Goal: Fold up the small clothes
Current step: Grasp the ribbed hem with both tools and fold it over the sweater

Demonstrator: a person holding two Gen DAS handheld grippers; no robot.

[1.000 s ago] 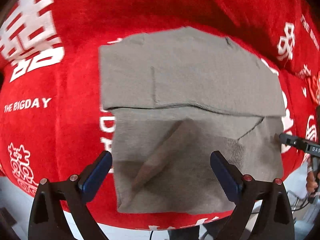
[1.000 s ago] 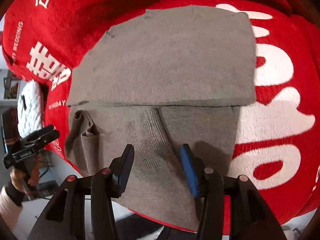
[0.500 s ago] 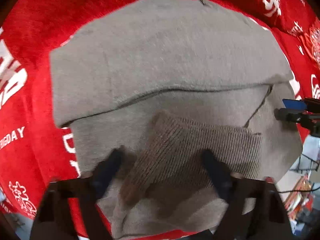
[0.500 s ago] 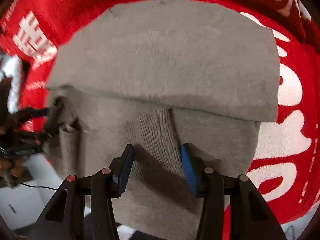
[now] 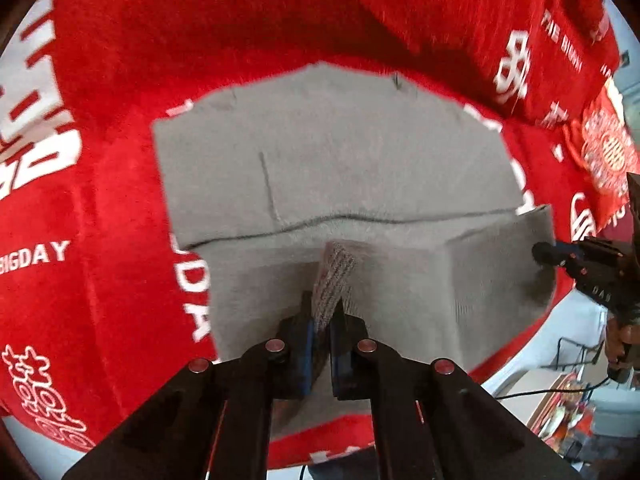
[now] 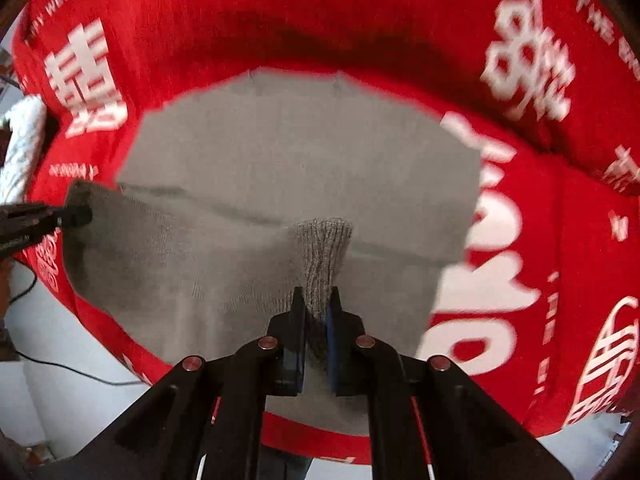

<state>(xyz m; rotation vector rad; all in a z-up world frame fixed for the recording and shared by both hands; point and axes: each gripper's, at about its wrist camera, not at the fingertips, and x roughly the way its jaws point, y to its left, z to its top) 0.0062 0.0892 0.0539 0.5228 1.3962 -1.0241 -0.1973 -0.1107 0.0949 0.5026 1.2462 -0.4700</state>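
Observation:
A grey knit garment [image 5: 340, 168] lies partly folded on a red cloth with white lettering [image 5: 100, 200]. My left gripper [image 5: 320, 328] is shut on the garment's ribbed near edge [image 5: 338, 276] and lifts it off the cloth. My right gripper [image 6: 316, 320] is shut on the ribbed edge [image 6: 324, 256] at the other near corner, also raised. Each gripper shows in the other's view, the right one [image 5: 560, 256] at the right edge and the left one [image 6: 60, 218] at the left edge. The far half of the garment [image 6: 300, 148] lies flat.
The red cloth [image 6: 520, 260] covers the whole work surface and rises in a fold at the back. White floor and cables show past the near edge [image 6: 60, 360]. A white textured item [image 6: 20, 140] sits at the far left.
Both grippers have closed on the garment's ribbed near edge and lifted it. The near part of the garment has risen off the cloth.

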